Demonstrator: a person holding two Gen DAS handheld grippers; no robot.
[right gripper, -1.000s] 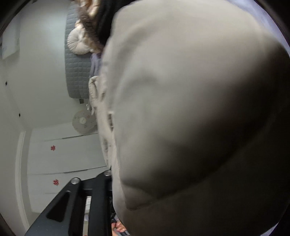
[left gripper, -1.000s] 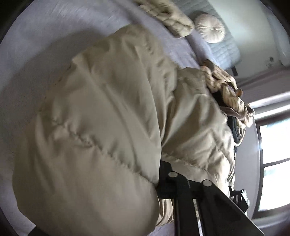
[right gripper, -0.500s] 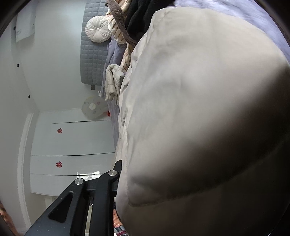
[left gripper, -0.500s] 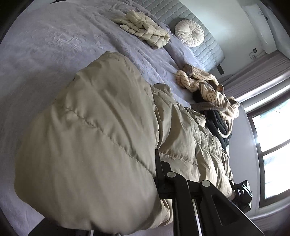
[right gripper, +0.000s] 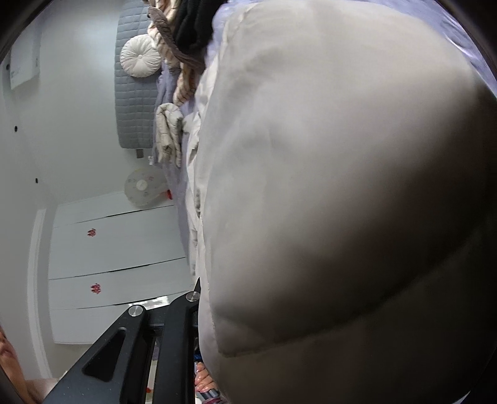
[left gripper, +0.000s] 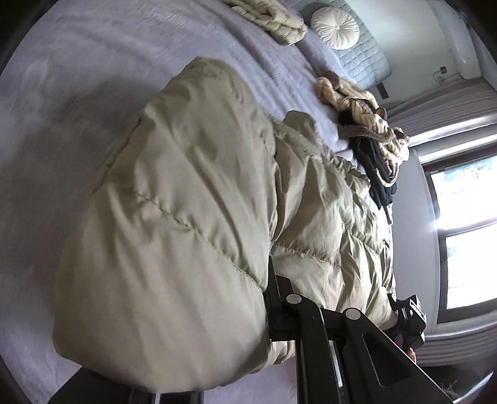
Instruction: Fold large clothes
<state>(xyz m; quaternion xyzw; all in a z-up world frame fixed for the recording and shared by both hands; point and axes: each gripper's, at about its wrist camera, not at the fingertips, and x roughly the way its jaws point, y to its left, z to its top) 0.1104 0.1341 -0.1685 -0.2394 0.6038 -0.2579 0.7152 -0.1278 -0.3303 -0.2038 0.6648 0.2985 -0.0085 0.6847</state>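
Beige puffer coat (left gripper: 174, 217) (bulging over the bed (left gripper: 77, 77)) sits clamped in both claws, left (left gripper: 273, 307) and right (right gripper: 198, 310).

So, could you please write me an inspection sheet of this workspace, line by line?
Surface: bed with lilac cover, mostly bare on the near side.
Job's things: beige puffer jacket, bunched and lifted, fills both views.
Clutter: folded cream garment, striped sweater over dark clothes, round white cushion.
Grippers: left gripper and right gripper each shut on the jacket's fabric; fingertips hidden by it.
Cables: a wall socket with a cord near the curtain; nothing on the bed.
Surroundings: grey quilted headboard, white wardrobe, bright window, a fan.
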